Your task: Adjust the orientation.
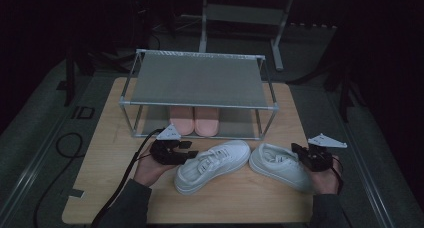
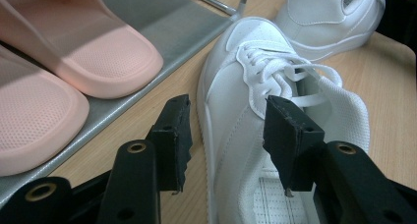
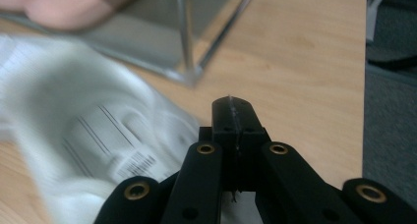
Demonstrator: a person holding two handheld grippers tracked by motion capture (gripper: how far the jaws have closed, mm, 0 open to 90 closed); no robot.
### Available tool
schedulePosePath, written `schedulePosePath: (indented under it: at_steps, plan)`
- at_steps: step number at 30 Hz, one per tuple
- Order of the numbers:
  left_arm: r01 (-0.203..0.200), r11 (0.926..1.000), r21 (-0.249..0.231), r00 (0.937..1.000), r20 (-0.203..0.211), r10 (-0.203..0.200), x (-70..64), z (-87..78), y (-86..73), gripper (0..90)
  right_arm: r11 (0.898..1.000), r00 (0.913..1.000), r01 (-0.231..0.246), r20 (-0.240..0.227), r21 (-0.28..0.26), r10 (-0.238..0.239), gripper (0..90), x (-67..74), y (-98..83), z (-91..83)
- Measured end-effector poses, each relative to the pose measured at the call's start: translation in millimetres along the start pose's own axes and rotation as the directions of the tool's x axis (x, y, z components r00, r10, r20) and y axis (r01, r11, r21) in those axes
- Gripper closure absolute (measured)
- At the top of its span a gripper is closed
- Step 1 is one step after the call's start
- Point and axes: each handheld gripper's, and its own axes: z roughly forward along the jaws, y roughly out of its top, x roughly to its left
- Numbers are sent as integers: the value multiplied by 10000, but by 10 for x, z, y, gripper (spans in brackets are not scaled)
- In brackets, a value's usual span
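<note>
Worktop [image 1: 240, 203] carries a two-tier shoe rack [image 1: 197, 80], pink slippers [image 1: 194, 120] on its lower shelf. Two white sneakers lie in front: left sneaker [image 1: 212, 165], right sneaker [image 1: 280, 165]. My left gripper [image 2: 226, 135] is spread, straddling the left sneaker's collar wall; right gripper [image 3: 232, 135] is pressed together, empty, beside the right sneaker's heel.

The left gripper [image 1: 189, 149] is held low in the left hand [image 1: 150, 170], forearm entering from the bottom edge; its jaws are spread apart, with one pad [image 2: 174, 135] on each side of a gap. The right gripper [image 1: 299, 150] is held in the right hand [image 1: 325, 180]; its jaws are pressed fully together, tips meeting.
</note>
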Motion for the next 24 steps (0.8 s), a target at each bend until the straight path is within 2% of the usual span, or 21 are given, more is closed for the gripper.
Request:
schedulePosePath:
  at_steps: [3, 5, 9, 13, 16, 20, 24]
  plan:
    - [-21, 10000, 21, 10000, 18, 21, -3, 6, -4, 532, 9995, 9999, 92, -81, -304, -94, 900, 110, 93, -64]
    - [-29, 10000, 51, 10000, 35, 29, -6, 13, -5, 531, 9991, 9988, 229, -431, -365, -245, 900, 215, 142, -84]
    - [-23, 10000, 52, 10000, 40, 23, -7, 13, -6, 531, 9960, 9933, 896, -737, 65, -889, 900, 494, 190, -31]
    - [-14, 10000, 43, 10000, 59, 14, -6, 13, -9, 532, 9868, 9862, 1480, -854, 664, -1421, 900, 723, 210, 78]
    - [-3, 10000, 43, 10000, 72, 2, -1, 9, -14, 531, 9857, 9870, 1409, -904, 930, -1326, 900, 790, 198, 152]
    - [21, 10000, 73, 10000, 81, -22, 9, 6, -21, 531, 9910, 9914, 1055, -857, 829, -984, 900, 807, 185, 171]
    - [44, 10000, 51, 10000, 87, -44, 5, 5, -22, 531, 9861, 9922, 1058, -798, 1280, -961, 900, 809, 151, 242]
